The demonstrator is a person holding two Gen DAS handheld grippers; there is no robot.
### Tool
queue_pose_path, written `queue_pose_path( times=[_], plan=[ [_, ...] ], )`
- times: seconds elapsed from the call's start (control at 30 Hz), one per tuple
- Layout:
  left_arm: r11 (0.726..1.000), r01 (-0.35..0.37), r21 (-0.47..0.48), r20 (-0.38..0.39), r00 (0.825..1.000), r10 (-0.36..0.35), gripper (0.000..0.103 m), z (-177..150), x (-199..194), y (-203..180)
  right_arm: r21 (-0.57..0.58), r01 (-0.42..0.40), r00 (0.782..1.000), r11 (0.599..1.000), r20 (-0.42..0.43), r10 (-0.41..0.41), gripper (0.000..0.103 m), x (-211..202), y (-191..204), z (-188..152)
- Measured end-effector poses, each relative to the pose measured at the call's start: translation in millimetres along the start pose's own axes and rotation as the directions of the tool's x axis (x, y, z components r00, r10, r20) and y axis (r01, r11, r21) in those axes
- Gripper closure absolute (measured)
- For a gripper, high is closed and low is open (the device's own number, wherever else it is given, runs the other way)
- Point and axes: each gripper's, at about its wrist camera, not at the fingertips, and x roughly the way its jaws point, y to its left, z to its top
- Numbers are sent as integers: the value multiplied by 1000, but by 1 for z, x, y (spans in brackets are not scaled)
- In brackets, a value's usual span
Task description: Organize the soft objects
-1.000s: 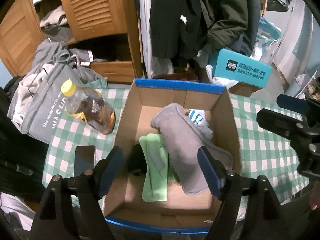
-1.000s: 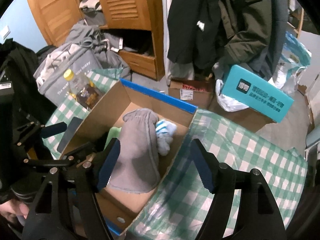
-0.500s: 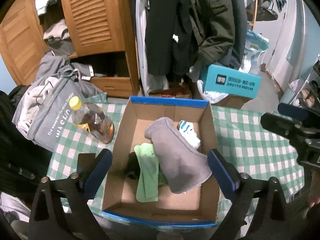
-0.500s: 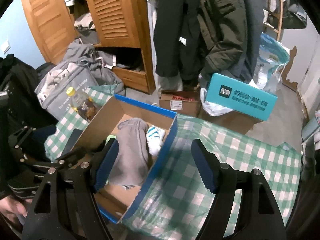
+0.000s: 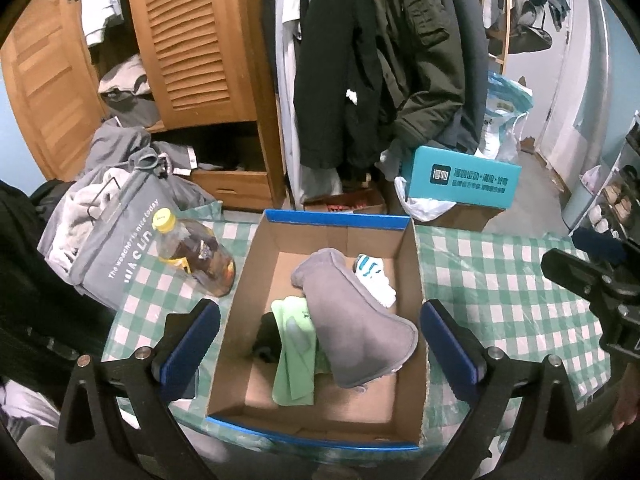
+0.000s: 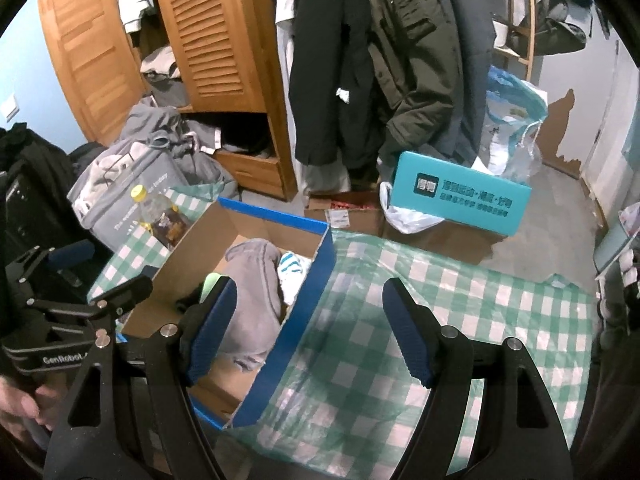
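Note:
An open cardboard box [image 5: 336,220] with a blue rim sits on the green checked tablecloth [image 5: 500,300]. Inside lie a grey plush piece [image 5: 352,336], a green cloth [image 5: 294,360], a white and teal striped sock [image 5: 374,276] and a dark item [image 5: 266,340]. My left gripper [image 5: 319,308] hovers above the box, open wide and empty, its fingers framing the box's sides. My right gripper [image 6: 310,286] is open and empty above the box's blue right wall [image 6: 280,344], with the grey piece [image 6: 256,292] to its left.
A brown bottle with a yellow cap [image 5: 192,256] lies left of the box beside a grey bag [image 5: 108,240]. A teal carton [image 5: 460,180], hanging coats [image 5: 360,60] and a wooden wardrobe [image 5: 192,40] stand behind the table. The checked cloth stretches right of the box.
My left jaws have spread wider. Both grippers have risen and drawn back from the box, so it looks smaller. The right one has shifted right, over the cloth.

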Motion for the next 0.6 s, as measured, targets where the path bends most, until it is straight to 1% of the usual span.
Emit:
queue_pose_path(
  times=[0.2,0.37,0.6],
  plan=[
    [1000,1,17,-15,1000,-1,1,-1,0,-8,7,31,999,999,17,-31,27,-3,-6,-7],
    [1000,6,20,-17,1000,-6,1,0,-1,-9,29,40,999,999,14,-40,27,-2,-12,-10],
    [1000,8,29,-25,1000,-7,1,-1,0,-12,31,48,999,998,5,-48,27,0,-14,-12]
  ],
)
